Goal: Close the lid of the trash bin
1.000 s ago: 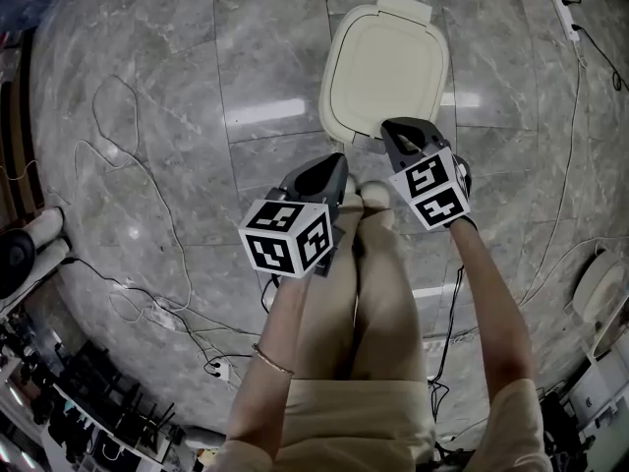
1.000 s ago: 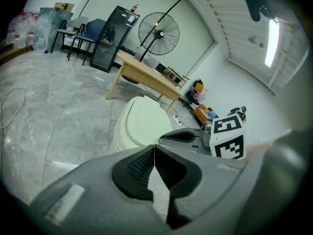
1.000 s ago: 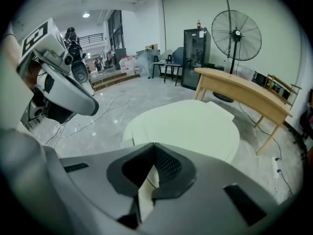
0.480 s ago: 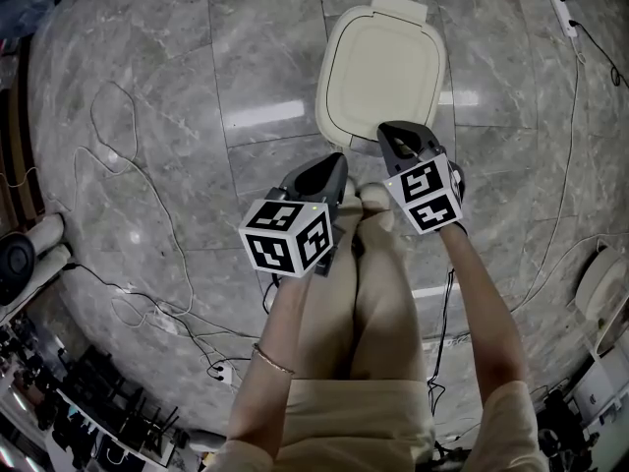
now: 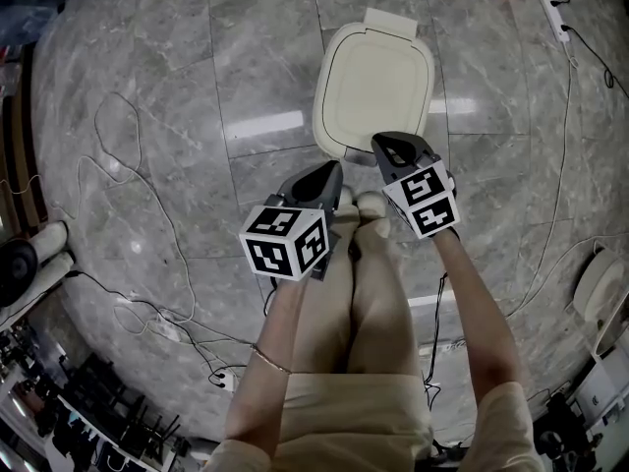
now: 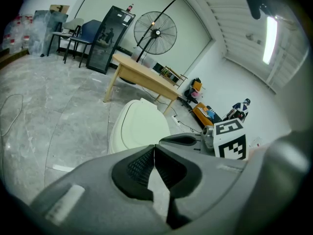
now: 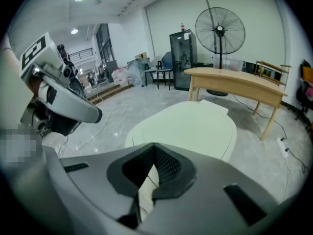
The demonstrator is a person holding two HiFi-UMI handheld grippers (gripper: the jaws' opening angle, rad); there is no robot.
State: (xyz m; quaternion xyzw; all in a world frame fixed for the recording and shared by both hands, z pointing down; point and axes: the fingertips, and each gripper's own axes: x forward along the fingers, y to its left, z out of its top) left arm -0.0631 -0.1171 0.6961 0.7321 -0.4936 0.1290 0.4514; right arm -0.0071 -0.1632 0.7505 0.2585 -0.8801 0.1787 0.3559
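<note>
Two grippers hang side by side above a grey stone floor, and both are closed on nothing. In its own view the left gripper shows its ribbed pads meeting at the tip, and the right gripper shows the same in its view.

The cream trash bin stands just ahead of the right gripper, and ahead and to the right of the left one. Its lid lies flat on the bin, shut, with the hinge tab on the side far from the grippers. Seen from above, the right gripper's tip overlaps the bin's near rim. Whether it touches the lid cannot be told.

Only the head view shows the person's legs behind the grippers, loose cables off to the left, and a power strip far right.

Only the gripper views show what lies beyond the bin: a wooden table, a standing fan and a dark cabinet. The left gripper view also catches the right gripper's marker cube at its right.
</note>
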